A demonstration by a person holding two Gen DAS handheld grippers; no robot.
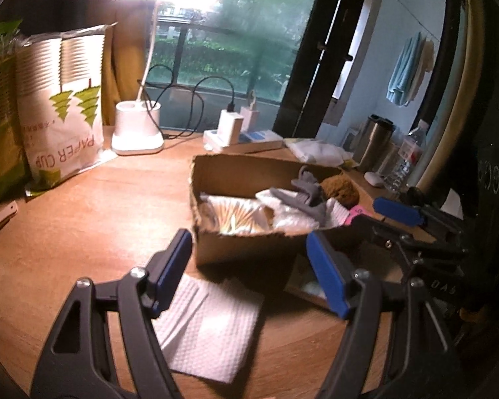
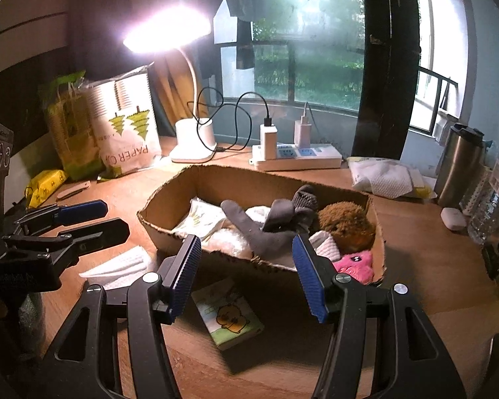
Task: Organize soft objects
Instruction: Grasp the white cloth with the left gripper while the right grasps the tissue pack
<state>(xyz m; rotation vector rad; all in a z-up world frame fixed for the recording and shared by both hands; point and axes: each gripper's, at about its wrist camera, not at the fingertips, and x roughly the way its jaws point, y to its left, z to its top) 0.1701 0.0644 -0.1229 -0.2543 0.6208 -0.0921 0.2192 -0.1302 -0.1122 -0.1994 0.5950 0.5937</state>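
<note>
A cardboard box (image 2: 216, 179) sits mid-desk and holds grey socks (image 2: 269, 222), a brown plush (image 2: 346, 222), a pink plush (image 2: 356, 262), white soft items and a packet of cotton swabs (image 1: 236, 216). A white folded tissue (image 1: 209, 326) lies on the desk in front of the box, under my open, empty left gripper (image 1: 249, 266). A small tissue pack with a cartoon print (image 2: 229, 316) lies in front of the box, below my open, empty right gripper (image 2: 246, 272). The box also shows in the left wrist view (image 1: 249, 249).
A lit white desk lamp (image 2: 193, 146), a paper cup bag (image 2: 126, 133), a power strip with chargers (image 2: 296, 159), a steel tumbler (image 2: 459, 163), a water bottle (image 2: 492, 199) and a white cloth pile (image 2: 386, 176) stand behind and right of the box.
</note>
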